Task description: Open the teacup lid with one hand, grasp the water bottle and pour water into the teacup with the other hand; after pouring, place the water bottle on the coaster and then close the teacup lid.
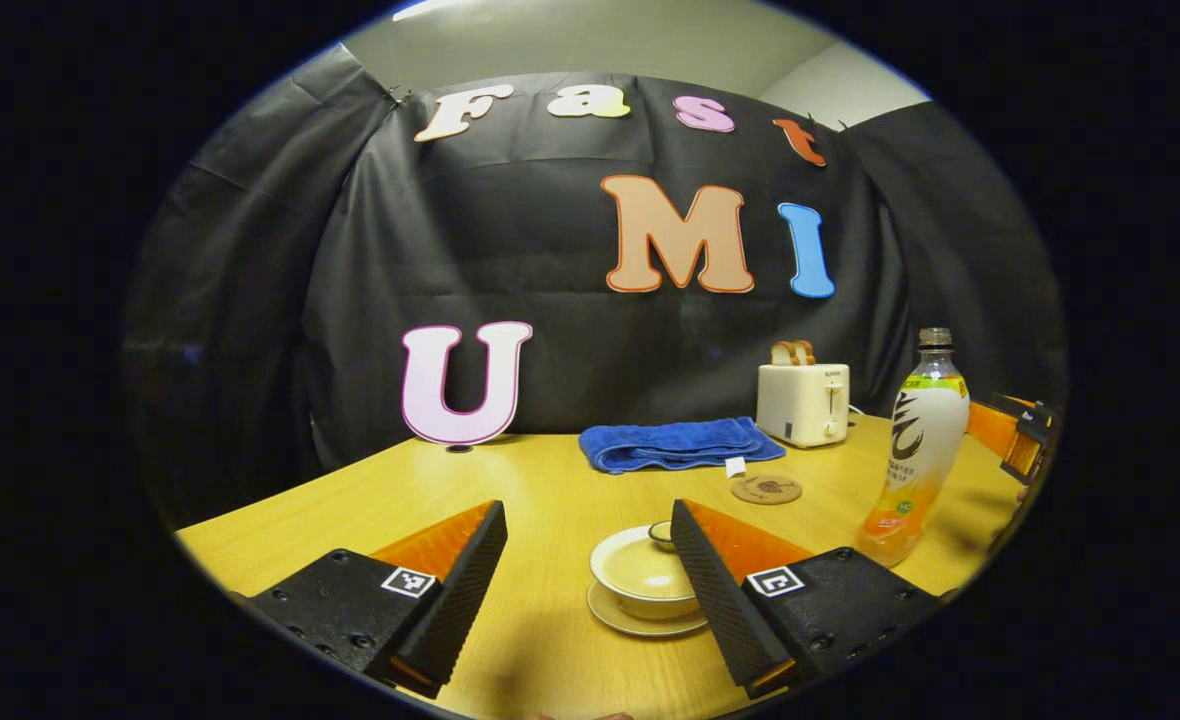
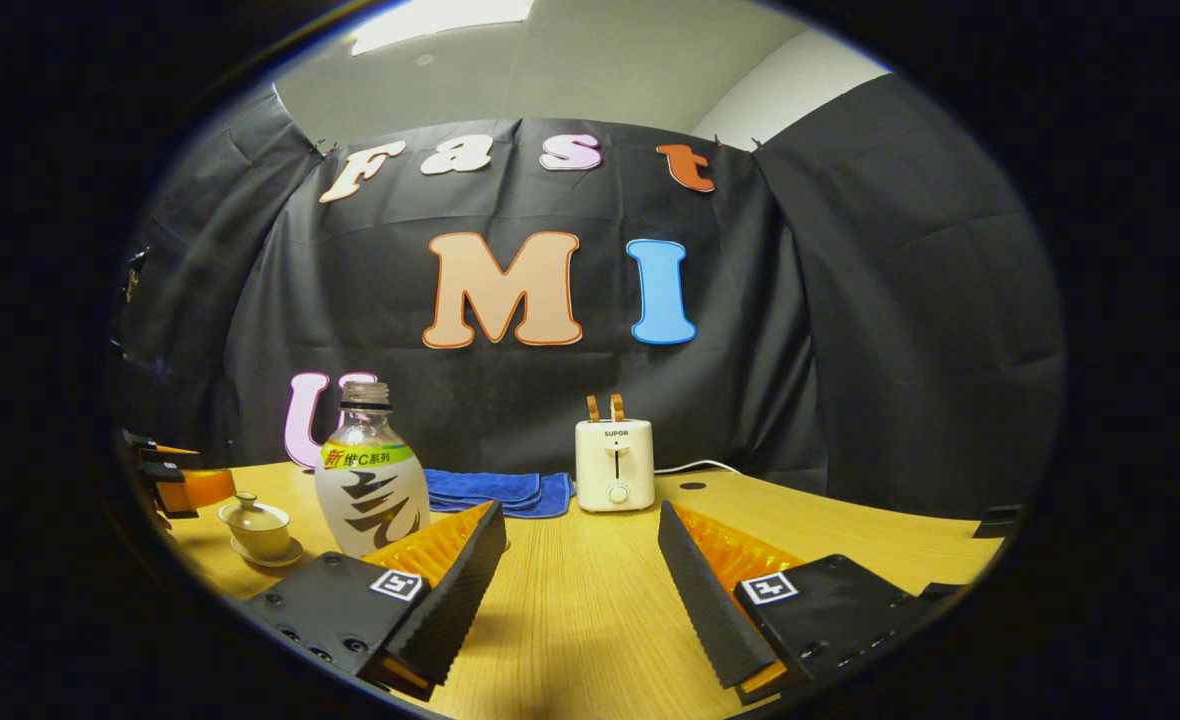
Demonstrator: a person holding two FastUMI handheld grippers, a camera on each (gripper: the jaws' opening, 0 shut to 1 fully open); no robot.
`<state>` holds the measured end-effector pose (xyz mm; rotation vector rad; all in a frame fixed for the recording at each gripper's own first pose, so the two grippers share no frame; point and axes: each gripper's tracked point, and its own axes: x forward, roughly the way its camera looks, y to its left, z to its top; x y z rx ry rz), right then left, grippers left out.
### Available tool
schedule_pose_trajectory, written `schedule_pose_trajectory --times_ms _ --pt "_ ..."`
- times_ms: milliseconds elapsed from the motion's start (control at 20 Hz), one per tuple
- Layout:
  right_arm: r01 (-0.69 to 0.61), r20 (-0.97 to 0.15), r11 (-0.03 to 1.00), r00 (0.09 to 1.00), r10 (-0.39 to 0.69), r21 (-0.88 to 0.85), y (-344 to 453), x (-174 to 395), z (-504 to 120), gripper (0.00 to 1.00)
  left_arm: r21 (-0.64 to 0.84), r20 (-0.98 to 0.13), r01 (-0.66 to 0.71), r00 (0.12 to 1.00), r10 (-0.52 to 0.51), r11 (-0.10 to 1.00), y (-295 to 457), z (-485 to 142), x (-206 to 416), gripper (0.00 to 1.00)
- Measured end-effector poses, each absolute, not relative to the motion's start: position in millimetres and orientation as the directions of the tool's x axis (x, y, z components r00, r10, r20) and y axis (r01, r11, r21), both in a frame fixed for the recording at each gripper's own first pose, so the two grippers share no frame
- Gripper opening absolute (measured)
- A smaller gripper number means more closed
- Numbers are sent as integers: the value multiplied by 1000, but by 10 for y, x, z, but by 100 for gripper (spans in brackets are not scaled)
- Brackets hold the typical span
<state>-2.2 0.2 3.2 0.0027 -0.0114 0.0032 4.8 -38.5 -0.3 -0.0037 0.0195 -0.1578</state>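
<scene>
Teacup [image 1: 643, 580] sits lidded on its saucer on the counter [image 1: 550, 480], contents hidden; capped bottle [image 1: 918, 450] stands upright right of it, holding pale liquid. Both grippers' jaws spread, empty: left gripper [image 1: 590, 575] at the teacup, right gripper [image 2: 582, 580] beside the bottle.

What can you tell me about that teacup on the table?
The teacup is a small, pale, glossy bowl, ceramic by its look, standing upright on a matching saucer on the wooden table. Its domed lid with a small knob is on. Nothing grips it; the left gripper hangs open in front of it.
</scene>
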Motion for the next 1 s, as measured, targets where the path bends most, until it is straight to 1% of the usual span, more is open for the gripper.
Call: schedule_pose_trajectory --times_ms 200,250,300,400,500,600,650,700,750,800,850,900,950,1000 --pt "-9 17 1000 1000 9 4 8 -25 44 94 22 -17 221 975 -221 975 -608 77 96 96" --pt "-9 19 1000 1000 9 4 8 -26 49 98 28 -26 238 971 -237 971 -657 63 109 96" --pt "-10 20 1000 1000 10 4 13 -26 58 94 33 -38 254 967 -253 967 -709 53 125 96" --pt "-12 22 1000 1000 12 5 22 -36 53 94 37 -64 277 960 -274 960 -793 7 151 95" --pt "-12 24 1000 1000 12 5 19 -29 64 94 33 -96 287 954 -282 957 -838 -58 187 92" --pt "-12 27 1000 1000 12 5 18 -41 66 94 32 -130 288 951 -282 957 -863 -137 213 87" --pt "-12 26 1000 1000 12 5 15 -35 65 98 33 -145 286 950 -278 958 -865 -179 233 83" --pt "-13 24 1000 1000 13 5 23 -32 67 98 33 -156 287 948 -279 957 -874 -193 247 83" --pt "-16 22 1000 1000 16 5 27 -33 47 98 33 -167 289 945 -280 957 -883 -227 257 80" --pt "-17 20 1000 1000 17 4 32 -34 52 94 33 -181 290 943 -280 956 -890 -260 268 77" --pt "-17 19 1000 1000 17 5 30 -26 42 96 34 -194 291 940 -279 956 -895 -291 275 70" --pt "-18 17 1000 1000 18 4 33 -25 43 98 39 -207 284 940 -271 958 -881 -320 283 66" --pt "-20 15 1000 1000 20 5 32 -19 43 98 45 -207 282 941 -268 958 -872 -314 290 59" --pt "-24 13 1000 1000 24 4 45 -23 38 98 47 -206 279 942 -264 959 -869 -302 301 58"
